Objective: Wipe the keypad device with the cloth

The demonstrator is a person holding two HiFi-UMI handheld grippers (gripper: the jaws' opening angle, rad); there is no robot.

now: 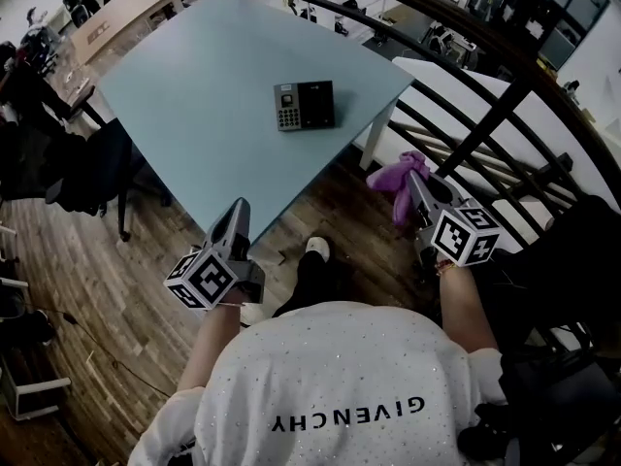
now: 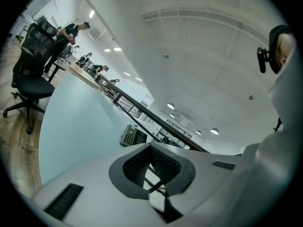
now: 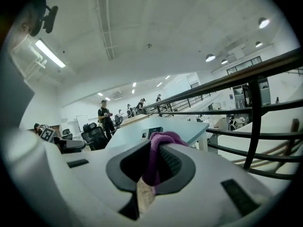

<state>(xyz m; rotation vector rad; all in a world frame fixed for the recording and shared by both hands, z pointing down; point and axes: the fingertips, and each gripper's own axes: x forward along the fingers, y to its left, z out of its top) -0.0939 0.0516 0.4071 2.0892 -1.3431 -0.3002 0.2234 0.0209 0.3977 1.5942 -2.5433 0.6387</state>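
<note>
Left gripper's (image 1: 236,219) fingers (image 2: 134,167) are pressed together with nothing between them, and it's just hanging over the wooden floor (image 1: 87,260) off the near edge of the light blue table (image 1: 184,95). There's a black office chair (image 1: 82,168) off to the left of it. Moving right, the keypad device (image 1: 304,105) lies flat on the table toward the right side, grey keypad half on its left, dark half on its right, well apart from both grippers. Further right, the right gripper (image 1: 417,187) is clamped on a purple cloth (image 1: 396,176), which bunches up out of the tips and droops a bit, held off the table next to the dark railing (image 1: 505,105)
</note>
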